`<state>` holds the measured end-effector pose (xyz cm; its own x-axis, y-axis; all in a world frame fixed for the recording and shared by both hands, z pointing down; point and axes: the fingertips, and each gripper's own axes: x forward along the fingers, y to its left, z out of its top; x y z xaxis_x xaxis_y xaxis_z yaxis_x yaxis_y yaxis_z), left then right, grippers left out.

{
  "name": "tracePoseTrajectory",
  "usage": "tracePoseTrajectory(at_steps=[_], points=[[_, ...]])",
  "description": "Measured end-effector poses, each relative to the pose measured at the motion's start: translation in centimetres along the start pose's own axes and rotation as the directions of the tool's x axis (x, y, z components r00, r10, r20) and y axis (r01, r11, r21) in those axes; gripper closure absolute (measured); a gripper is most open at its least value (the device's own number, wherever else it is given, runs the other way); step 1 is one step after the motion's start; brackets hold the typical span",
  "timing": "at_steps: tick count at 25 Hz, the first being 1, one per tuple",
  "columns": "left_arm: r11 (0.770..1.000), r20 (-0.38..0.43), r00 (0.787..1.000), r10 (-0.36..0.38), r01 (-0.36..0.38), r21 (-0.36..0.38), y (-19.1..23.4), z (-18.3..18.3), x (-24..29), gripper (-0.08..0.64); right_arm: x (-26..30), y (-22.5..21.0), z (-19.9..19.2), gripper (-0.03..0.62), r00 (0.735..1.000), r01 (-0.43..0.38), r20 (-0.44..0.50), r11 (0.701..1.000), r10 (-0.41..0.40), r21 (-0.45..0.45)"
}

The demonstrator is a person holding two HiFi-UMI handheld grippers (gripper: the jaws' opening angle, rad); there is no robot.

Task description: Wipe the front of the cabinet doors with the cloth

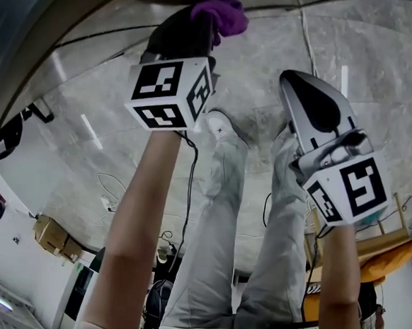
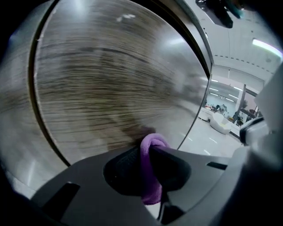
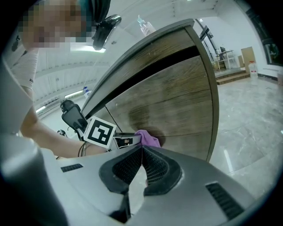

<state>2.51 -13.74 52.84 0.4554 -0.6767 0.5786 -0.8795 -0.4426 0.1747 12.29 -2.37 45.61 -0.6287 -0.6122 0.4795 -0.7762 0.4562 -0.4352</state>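
The left gripper (image 2: 150,152) has its jaws closed tight on a fold of the purple cloth (image 2: 152,170), and the free end of the cloth seems to press on the lower part of the wooden cabinet door (image 2: 110,79), near its edge. The right gripper (image 3: 141,152) has its jaws together on nothing and is held back from that door. I judge the wiping stroke is in hand; the next move calls for a steady push against the door and a sweep toward its unwiped parts.
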Motion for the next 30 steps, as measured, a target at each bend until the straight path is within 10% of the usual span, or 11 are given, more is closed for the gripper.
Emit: tracePoseTrajectory(at_steps=[20, 30], points=[[0.966, 0.013, 0.970, 0.241, -0.239, -0.101, 11.3, -2.9, -6.9, 0.511, 3.6, 5.5, -1.6, 0.563, 0.996, -0.086, -0.040, 0.996, 0.084, -0.040], [0.955, -0.017, 0.959, 0.283, -0.283, -0.091, 5.3, -4.5, -8.2, 0.512, -0.1, 4.3, -1.7, 0.563, 0.988, -0.145, -0.055, 0.988, 0.143, -0.044]])
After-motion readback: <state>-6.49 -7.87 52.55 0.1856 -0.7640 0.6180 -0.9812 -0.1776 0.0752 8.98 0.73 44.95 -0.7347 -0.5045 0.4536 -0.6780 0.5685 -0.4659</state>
